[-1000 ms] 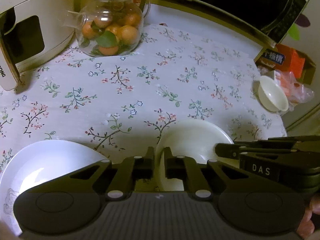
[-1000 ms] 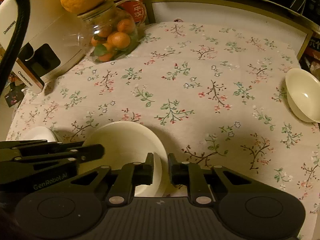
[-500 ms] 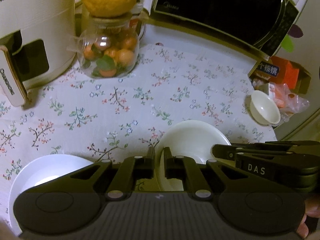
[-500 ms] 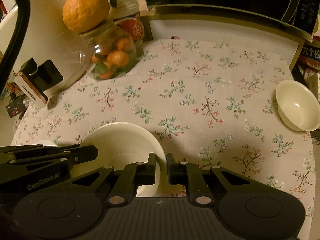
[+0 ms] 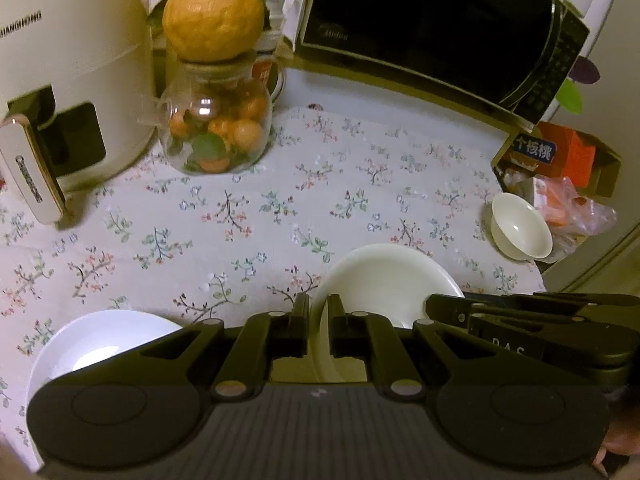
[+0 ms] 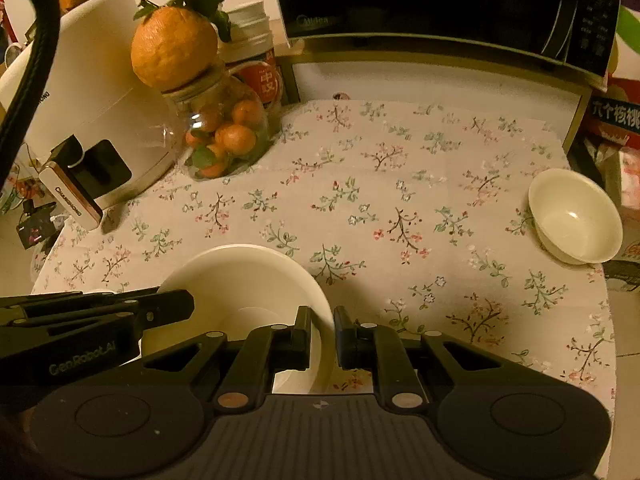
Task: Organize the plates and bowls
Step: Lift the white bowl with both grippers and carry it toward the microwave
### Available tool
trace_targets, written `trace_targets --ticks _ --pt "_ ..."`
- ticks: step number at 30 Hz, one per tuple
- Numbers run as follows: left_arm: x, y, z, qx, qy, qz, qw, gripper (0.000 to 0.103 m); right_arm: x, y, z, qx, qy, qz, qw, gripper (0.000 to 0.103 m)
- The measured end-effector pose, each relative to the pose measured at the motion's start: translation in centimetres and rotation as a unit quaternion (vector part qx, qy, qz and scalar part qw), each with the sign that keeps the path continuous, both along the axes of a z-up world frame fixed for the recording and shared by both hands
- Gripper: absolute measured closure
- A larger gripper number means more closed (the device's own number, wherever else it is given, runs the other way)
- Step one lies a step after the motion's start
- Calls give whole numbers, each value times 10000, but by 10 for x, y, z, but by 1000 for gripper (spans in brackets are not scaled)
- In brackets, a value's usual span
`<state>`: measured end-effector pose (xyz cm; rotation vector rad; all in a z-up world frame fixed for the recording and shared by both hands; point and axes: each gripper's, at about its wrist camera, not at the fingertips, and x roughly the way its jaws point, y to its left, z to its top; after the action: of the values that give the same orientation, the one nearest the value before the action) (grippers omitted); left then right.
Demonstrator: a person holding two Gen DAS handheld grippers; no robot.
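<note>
Both grippers pinch same cream plate (image 5: 384, 280), opposite rims: left gripper (image 5: 319, 322) clamped on left edge, right gripper (image 6: 322, 332) on right edge. Two-sided hold keeps it level above floral tablecloth (image 5: 320, 200). Small bowl (image 6: 576, 216) waits right of plate, white plate (image 5: 96, 344) left.

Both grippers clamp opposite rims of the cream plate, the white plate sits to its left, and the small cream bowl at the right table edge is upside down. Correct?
Not quite: the small cream bowl stands upright, its hollow facing up, as the right wrist view shows. The rest holds: the left gripper and right gripper clamp opposite rims of the cream plate, with the white plate to its left.
</note>
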<state>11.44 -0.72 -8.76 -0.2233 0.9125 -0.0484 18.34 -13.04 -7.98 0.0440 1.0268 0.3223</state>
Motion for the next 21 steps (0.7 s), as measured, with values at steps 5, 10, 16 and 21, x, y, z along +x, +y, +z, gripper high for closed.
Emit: trace_targets --ticks 5,10,16,21 --pt "-8 -3 16 -73 -224 -22 9997 95 -9 -8 17 118 -220 -88 9997 92" --pt "-20 -9 32 -197 -443 -86 9988 95 -21 -18 37 202 -500 -119 9985 91" --pt "-34 -25 41 -228 -594 -218 9977 95 -35 -36 55 304 -656 -238 9971 91" --pt "-40 -35 40 -258 -558 -294 9977 95 -48 -47 56 244 -606 -322 9973 91"
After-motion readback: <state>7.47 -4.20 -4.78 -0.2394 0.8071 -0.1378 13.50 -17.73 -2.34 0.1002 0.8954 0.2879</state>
